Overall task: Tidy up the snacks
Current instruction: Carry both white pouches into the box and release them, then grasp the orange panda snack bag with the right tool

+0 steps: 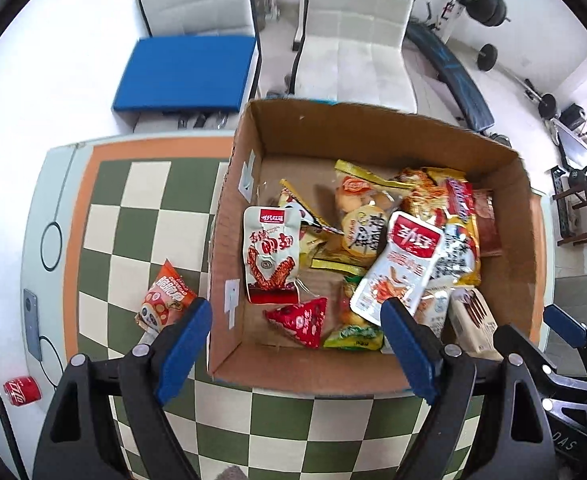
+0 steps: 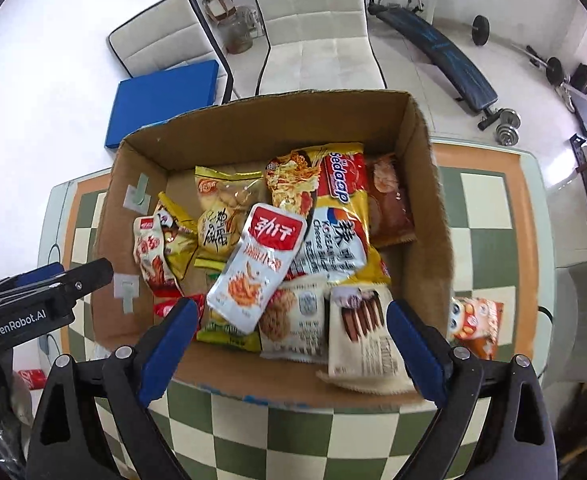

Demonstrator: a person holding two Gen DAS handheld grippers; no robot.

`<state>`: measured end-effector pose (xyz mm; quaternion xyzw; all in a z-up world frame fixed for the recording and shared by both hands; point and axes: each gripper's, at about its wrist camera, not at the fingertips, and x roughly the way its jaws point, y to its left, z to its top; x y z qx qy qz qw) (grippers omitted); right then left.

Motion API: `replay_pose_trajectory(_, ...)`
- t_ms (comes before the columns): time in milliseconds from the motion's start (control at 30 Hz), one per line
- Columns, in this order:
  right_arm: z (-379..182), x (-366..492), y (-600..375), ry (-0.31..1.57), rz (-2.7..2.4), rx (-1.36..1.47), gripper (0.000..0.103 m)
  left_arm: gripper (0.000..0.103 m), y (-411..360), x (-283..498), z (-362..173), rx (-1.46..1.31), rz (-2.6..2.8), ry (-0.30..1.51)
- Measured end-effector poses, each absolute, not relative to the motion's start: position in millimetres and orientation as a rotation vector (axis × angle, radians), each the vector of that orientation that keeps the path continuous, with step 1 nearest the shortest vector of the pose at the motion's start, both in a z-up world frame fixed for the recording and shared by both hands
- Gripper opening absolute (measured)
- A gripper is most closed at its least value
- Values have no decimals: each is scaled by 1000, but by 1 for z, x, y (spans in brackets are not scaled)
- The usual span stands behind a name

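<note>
Both claws are held wide apart and empty above the cardboard box (image 2: 425,168): the left gripper (image 1: 297,344) and the right gripper (image 2: 289,348). The box ahead is filled with light, crinkly, slippery snack packets. Loose orange packets are seen outside it, one (image 1: 165,300) just beside the left claw's left finger, one (image 2: 475,320) beyond the right claw's right finger. Sealed edges are judged the best hold. Open tablecloth (image 1: 133,216) is left either side; the box walls are to be cleared.
</note>
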<state>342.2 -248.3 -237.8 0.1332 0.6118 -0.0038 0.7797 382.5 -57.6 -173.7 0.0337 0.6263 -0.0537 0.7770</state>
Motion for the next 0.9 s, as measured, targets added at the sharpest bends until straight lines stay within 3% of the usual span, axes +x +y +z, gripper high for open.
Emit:
replay_pose_trajectory(633, -148, 244, -250, 1146, -25, 251, 97, 86, -57, 289, -96, 70, -152, 1157)
replay_pose_trajectory(900, -158, 216, -298, 1165, -85, 387, 97, 86, -71, 256, -103, 63, -124, 1055)
